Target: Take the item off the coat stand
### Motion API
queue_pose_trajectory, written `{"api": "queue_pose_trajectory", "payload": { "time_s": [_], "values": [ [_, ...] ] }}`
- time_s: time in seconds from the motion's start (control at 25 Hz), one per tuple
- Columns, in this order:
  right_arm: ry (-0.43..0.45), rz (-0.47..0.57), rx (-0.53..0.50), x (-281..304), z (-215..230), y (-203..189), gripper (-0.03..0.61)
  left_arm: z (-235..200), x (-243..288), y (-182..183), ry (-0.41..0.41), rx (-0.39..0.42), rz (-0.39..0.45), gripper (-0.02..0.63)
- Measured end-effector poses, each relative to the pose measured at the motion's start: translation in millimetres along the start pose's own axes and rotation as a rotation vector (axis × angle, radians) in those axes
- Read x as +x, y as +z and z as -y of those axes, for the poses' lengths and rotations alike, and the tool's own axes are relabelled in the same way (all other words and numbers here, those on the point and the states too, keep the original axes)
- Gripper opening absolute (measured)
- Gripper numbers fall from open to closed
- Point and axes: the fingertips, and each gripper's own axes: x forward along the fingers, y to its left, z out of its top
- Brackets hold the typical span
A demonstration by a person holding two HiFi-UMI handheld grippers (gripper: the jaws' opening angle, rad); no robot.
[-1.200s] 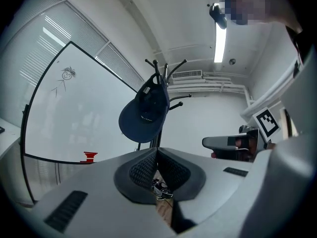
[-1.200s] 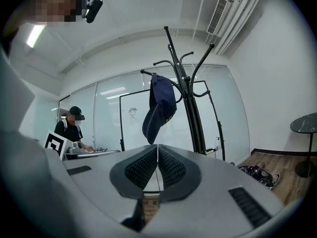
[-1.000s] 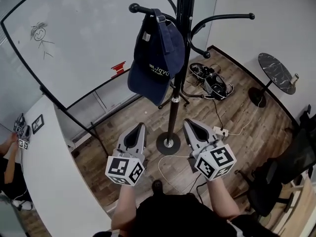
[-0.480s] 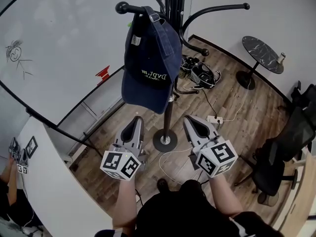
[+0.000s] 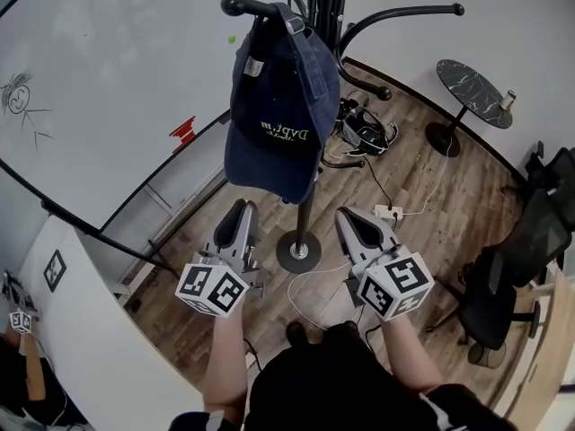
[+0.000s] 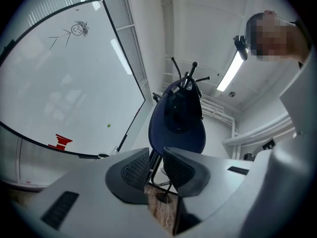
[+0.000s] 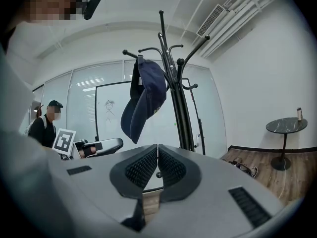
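Facing the cap [image 5: 274,106] at twelve o'clock on the coat stand [image 5: 328,3], we hold the left gripper [image 5: 241,208] empty, jaws just opening, the right gripper [image 5: 347,216] closed empty; tugging sideways could topple the stand.

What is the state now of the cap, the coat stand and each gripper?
Dark blue fabric cap: hanging on a hook of the stand, untouched.
Black metal coat stand: upright.
Left gripper: jaws have just been opening, now apart, nothing between them.
Right gripper: jaws together, empty.
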Motion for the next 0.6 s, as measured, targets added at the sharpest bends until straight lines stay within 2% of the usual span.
{"api": "queue_pose_trajectory", "payload": {
  "time_s": [0.36, 0.6],
  "values": [
    [-0.023, 0.000, 0.009, 4, 5, 3, 0.032, -3, 20, 6, -0.049, 0.005, 0.011, 0.170],
    [-0.063, 0.010, 0.022, 3, 16, 5, 0.032, 2, 35, 17, -0.088, 0.009, 0.043, 0.181]
  ]
}}
